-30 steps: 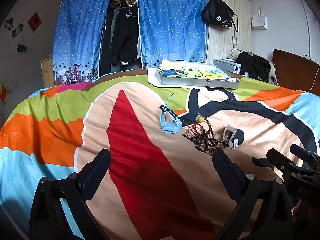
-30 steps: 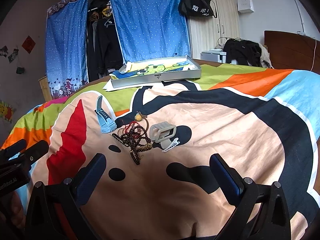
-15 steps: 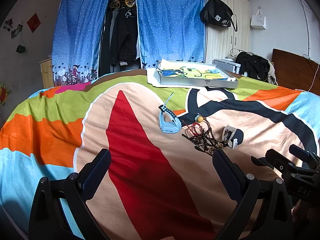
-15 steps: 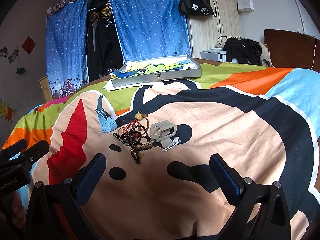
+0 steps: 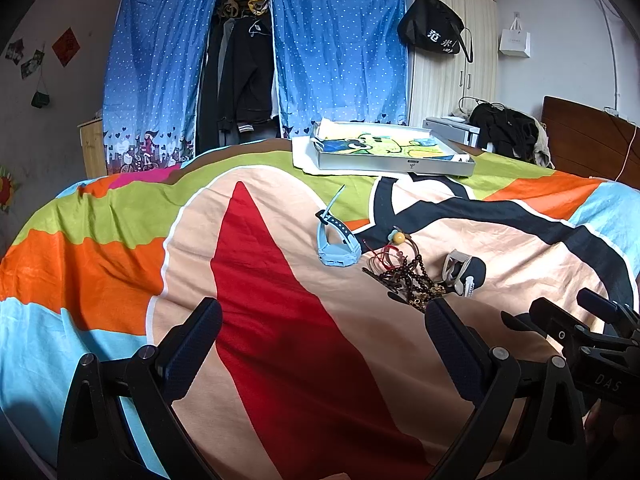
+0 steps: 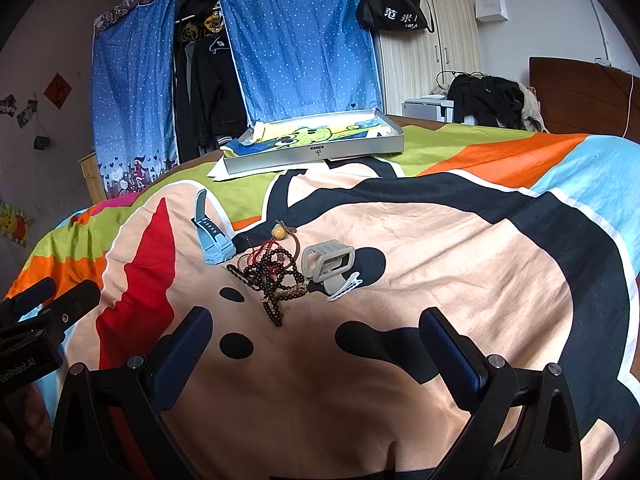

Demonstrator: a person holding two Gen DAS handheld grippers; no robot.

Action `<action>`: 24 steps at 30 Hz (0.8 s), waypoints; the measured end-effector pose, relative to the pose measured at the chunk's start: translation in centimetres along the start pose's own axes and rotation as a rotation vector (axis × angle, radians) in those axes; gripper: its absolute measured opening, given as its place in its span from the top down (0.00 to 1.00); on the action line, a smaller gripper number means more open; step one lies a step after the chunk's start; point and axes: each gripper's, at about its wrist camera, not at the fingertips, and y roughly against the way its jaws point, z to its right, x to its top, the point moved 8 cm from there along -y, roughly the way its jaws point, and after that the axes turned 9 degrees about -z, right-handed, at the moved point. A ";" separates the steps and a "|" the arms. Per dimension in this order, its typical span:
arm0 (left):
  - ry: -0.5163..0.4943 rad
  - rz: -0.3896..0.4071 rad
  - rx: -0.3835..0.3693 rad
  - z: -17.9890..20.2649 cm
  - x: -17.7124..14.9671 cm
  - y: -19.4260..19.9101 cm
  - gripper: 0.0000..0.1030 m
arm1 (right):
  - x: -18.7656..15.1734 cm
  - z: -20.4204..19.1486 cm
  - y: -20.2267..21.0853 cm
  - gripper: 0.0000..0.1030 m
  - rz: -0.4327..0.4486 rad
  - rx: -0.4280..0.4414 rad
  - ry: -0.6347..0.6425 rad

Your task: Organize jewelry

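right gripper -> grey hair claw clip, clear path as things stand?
Probably yes. The right gripper is open and empty, and only bare bedspread lies between it and the grey claw clip; the bead bracelets sit beside it.

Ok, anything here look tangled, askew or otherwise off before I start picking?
Yes: the dark bead strands lie knotted with red cords in one heap on the bedspread, hard to separate. The blue watch lies beside it, one strap sticking up. Nothing looks broken.
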 end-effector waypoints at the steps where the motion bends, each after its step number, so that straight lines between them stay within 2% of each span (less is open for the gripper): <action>1: 0.000 0.000 0.000 0.0 0.0 0.0 0.04 | 0.0 0.0 0.0 0.00 0.000 0.001 0.000; 22: -0.002 -0.001 0.002 0.0 0.0 0.0 0.04 | 0.0 0.1 -0.1 0.00 -0.004 0.002 -0.003; 24: 0.001 -0.008 -0.020 0.1 -0.1 -0.1 0.04 | -0.3 -0.1 0.0 0.00 -0.007 0.004 -0.004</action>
